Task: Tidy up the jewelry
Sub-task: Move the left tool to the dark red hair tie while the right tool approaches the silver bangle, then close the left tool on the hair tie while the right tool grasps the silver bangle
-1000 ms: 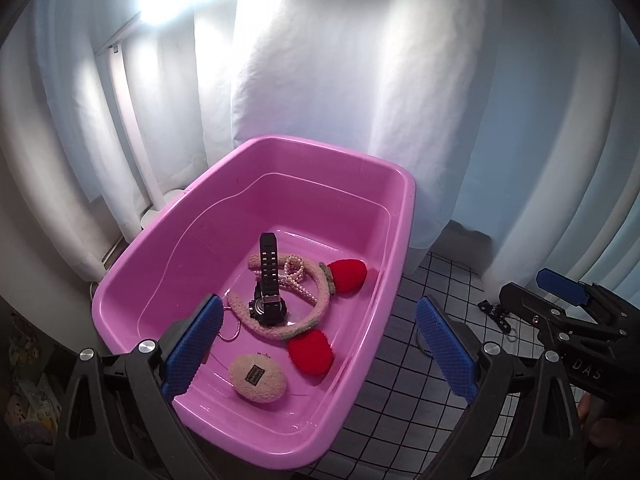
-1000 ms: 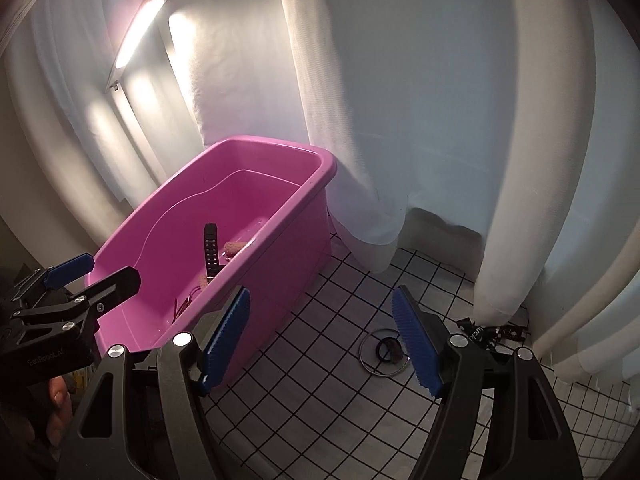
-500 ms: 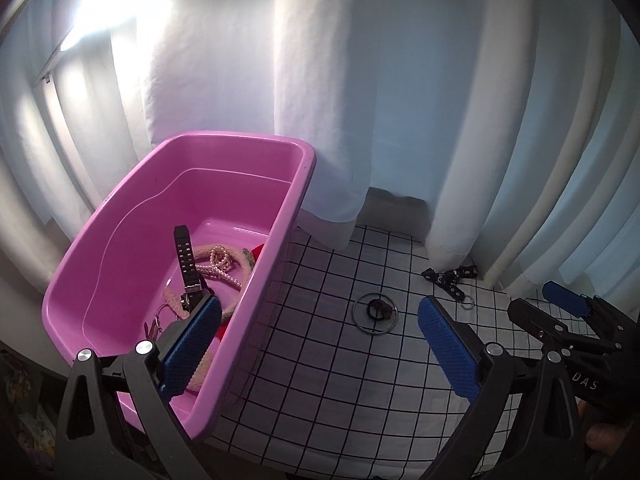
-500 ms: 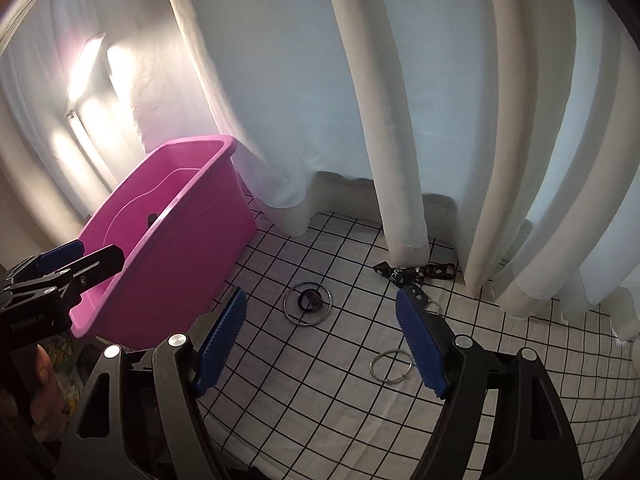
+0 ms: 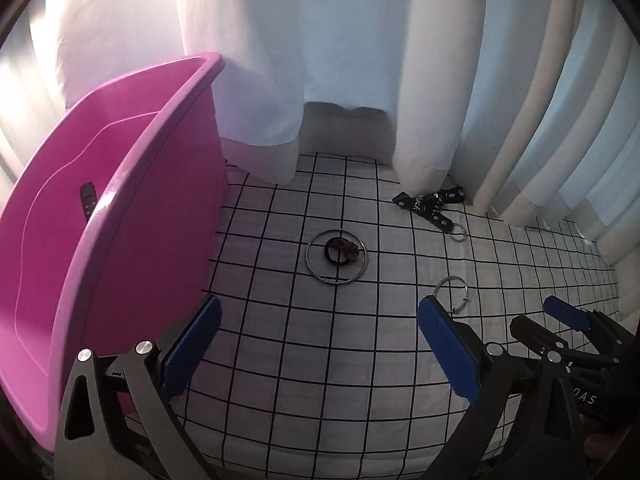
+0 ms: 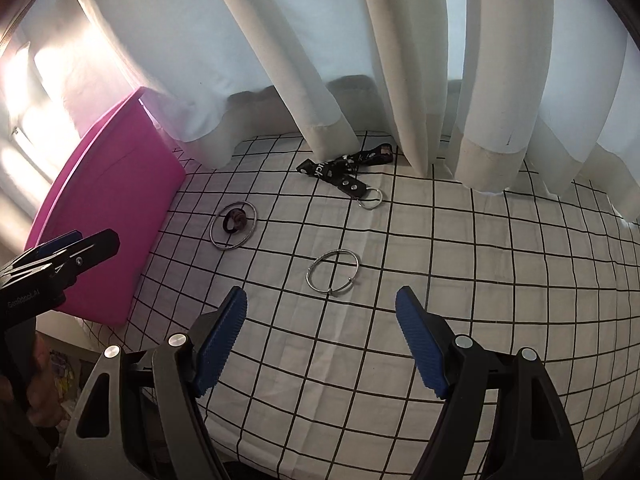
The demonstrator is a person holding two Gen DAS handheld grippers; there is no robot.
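Left wrist view: our left gripper [image 5: 318, 354] gapes wide at frame bottom, holding nothing. Pink tub [image 5: 120, 216] fills the left side, bottom cut off by the frame; only a black strap tip [image 5: 88, 200] peeks over its rim, the rest hidden. Frame center, a big ring [image 5: 337, 258] on the checked cloth [image 5: 320, 360] encircles a dark hair tie [image 5: 340, 250]. A small bangle [image 5: 454, 292] is partly behind our finger. Right gripper [image 5: 568, 320] shows lower right, spread unclear.

Right wrist view: our right gripper [image 6: 322, 342] is wide apart, empty, bangle [image 6: 333, 274] just above it. Black lanyard [image 6: 344, 170] at upper center runs partly under the curtain [image 6: 360, 60]. Tub [image 6: 108, 216] interior hidden.
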